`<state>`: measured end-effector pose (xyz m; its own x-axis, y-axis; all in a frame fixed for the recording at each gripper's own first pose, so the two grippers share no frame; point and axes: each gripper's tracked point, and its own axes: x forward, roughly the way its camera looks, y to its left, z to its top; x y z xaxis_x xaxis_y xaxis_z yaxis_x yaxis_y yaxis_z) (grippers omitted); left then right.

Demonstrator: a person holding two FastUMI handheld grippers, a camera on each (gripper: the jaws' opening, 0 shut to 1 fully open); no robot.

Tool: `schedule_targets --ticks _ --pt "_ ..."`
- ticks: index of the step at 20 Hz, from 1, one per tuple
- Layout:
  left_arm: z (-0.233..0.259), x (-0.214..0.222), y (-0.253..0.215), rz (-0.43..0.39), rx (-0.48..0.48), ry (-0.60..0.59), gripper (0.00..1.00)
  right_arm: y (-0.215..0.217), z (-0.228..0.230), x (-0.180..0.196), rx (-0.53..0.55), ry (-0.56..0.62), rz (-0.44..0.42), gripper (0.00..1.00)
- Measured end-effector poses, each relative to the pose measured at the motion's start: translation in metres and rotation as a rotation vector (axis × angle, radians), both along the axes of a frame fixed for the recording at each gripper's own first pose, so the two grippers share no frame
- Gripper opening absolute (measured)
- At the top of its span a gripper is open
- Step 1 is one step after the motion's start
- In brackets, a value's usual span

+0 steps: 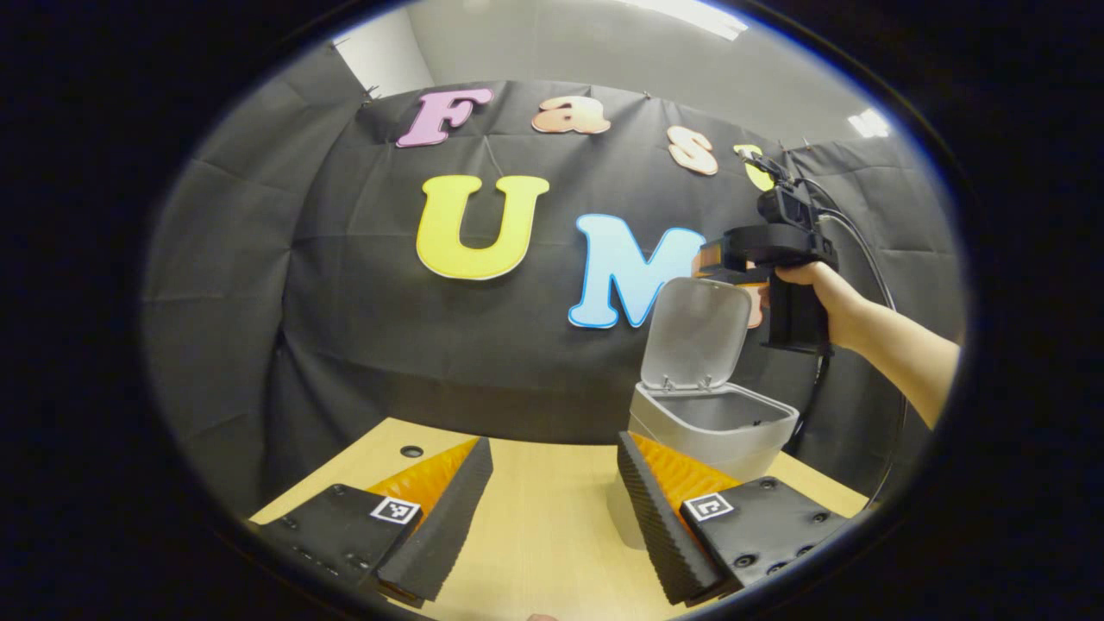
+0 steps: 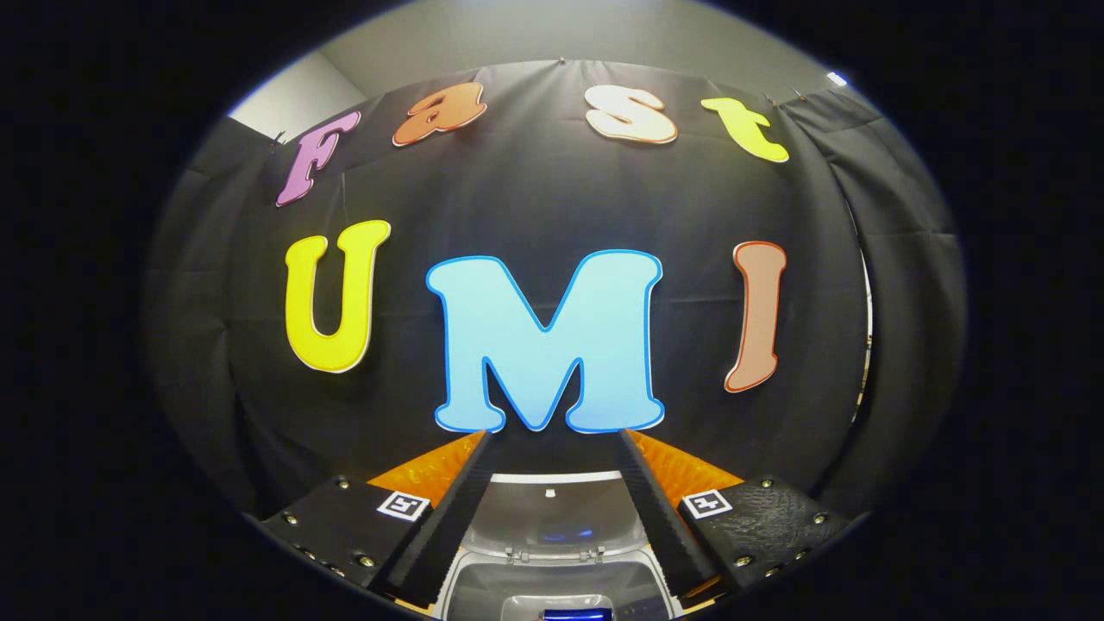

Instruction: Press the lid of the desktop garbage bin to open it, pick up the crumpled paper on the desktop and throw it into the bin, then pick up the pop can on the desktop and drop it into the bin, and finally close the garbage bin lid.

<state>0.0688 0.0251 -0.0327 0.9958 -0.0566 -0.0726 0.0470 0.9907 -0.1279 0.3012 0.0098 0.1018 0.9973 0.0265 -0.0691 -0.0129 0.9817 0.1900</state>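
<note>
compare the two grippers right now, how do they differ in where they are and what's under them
The left gripper sits low over the bare table, beside the bin. The right gripper is held high above the bin's raised lid, with the bin's mouth below its fingers. Both are open, gripping nothing.

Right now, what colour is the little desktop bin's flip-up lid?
Light grey plastic lid, standing open; clearest in the left gripper view.

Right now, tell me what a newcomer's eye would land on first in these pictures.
First, the grey bin at the far right of the wooden table, its lid standing open. Next, the right gripper held in a hand above and just behind that lid. In the right gripper view a blue can lies down inside the bin, between the open fingers.
</note>
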Motion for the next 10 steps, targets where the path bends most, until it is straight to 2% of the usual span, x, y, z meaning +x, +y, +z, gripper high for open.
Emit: schedule_targets --ticks 3,10 --pt "0.0 -0.001 -0.007 -0.011 0.025 -0.009 0.95 0.001 -0.003 -0.017 0.002 -0.008 0.008 0.91" --pt "0.001 -0.006 -0.024 -0.044 0.009 -0.015 0.96 0.005 -0.024 -0.058 0.013 0.029 0.009 0.91"
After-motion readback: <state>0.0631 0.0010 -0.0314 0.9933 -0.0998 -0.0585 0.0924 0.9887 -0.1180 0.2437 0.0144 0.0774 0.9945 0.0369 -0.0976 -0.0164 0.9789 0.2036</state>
